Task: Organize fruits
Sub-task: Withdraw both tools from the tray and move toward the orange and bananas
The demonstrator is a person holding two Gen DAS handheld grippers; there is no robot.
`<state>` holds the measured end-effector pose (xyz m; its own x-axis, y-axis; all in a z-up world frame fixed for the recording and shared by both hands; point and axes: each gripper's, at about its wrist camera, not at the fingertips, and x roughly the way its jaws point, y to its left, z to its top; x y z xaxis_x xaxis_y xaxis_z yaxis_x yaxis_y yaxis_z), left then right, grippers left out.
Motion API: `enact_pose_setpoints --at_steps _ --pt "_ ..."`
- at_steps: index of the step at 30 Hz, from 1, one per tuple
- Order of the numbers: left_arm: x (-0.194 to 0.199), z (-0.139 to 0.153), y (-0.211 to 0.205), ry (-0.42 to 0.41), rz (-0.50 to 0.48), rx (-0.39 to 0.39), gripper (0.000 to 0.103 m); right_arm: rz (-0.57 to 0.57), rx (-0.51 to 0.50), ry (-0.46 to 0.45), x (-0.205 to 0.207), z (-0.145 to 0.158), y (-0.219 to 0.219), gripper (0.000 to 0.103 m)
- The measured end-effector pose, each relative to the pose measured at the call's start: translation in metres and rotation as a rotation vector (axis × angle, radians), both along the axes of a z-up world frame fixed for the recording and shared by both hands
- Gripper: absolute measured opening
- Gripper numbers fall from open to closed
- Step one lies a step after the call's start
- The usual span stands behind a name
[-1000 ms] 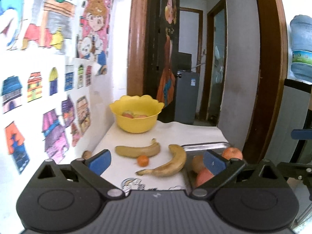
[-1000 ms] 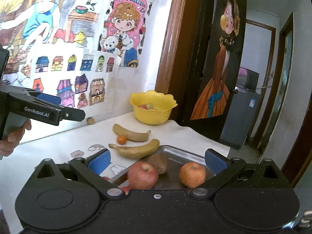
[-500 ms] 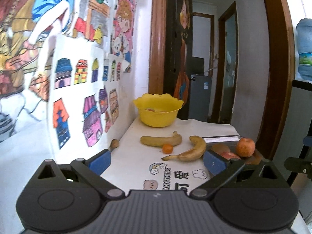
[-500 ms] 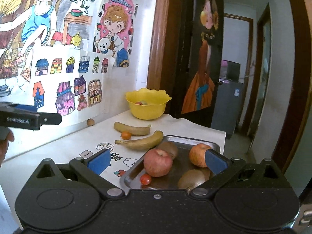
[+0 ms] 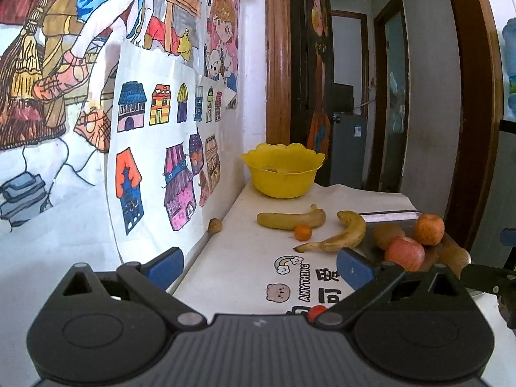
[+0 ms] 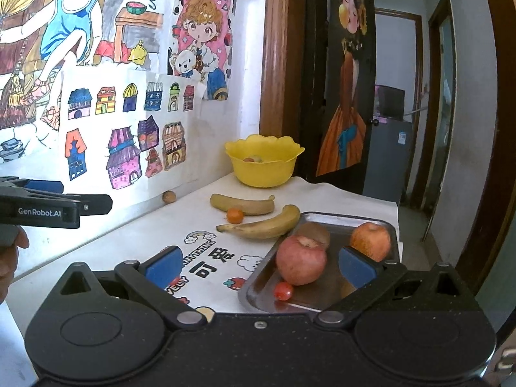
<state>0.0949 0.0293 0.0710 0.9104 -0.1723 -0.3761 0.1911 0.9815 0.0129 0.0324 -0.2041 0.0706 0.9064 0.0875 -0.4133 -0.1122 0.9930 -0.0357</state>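
A steel tray [image 6: 322,300] on the white table holds a red apple [image 6: 300,259], an orange-red apple [image 6: 371,240], a brown kiwi [image 6: 317,233] and a cherry tomato [image 6: 283,291]. Two bananas [image 6: 262,224] [image 6: 242,204] and a small orange [image 6: 234,216] lie on the cloth beyond it. A yellow bowl [image 6: 264,163] with some fruit stands at the back. My right gripper [image 6: 258,266] is open and empty over the tray's near edge. My left gripper [image 5: 258,264] is open and empty, above the table's near left, and shows at the left of the right wrist view [image 6: 54,208].
A small brown fruit [image 5: 214,225] lies by the wall with its drawings [image 5: 154,129]. The printed cloth [image 5: 290,277] covers the table. A dark door and wooden frame [image 6: 280,64] stand behind the bowl. The table's right edge drops off beside the tray.
Both grippers have drawn back from the fruit, so more of the table and tray shows. Both stay open and empty. No fruit has moved.
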Motion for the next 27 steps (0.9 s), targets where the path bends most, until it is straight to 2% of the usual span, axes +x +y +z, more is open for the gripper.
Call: enact_pose_setpoints --at_steps 14,22,27 --pt "0.026 -0.002 0.004 0.027 0.03 0.024 0.103 0.072 0.017 0.039 0.024 -0.001 0.01 0.102" --pt "0.042 -0.01 0.001 0.046 0.019 0.052 0.103 0.2 0.049 0.016 0.038 0.024 -0.003 0.102" --pt "0.062 -0.014 -0.004 0.067 0.014 0.051 0.103 0.247 0.032 0.016 0.068 0.036 -0.018 0.102"
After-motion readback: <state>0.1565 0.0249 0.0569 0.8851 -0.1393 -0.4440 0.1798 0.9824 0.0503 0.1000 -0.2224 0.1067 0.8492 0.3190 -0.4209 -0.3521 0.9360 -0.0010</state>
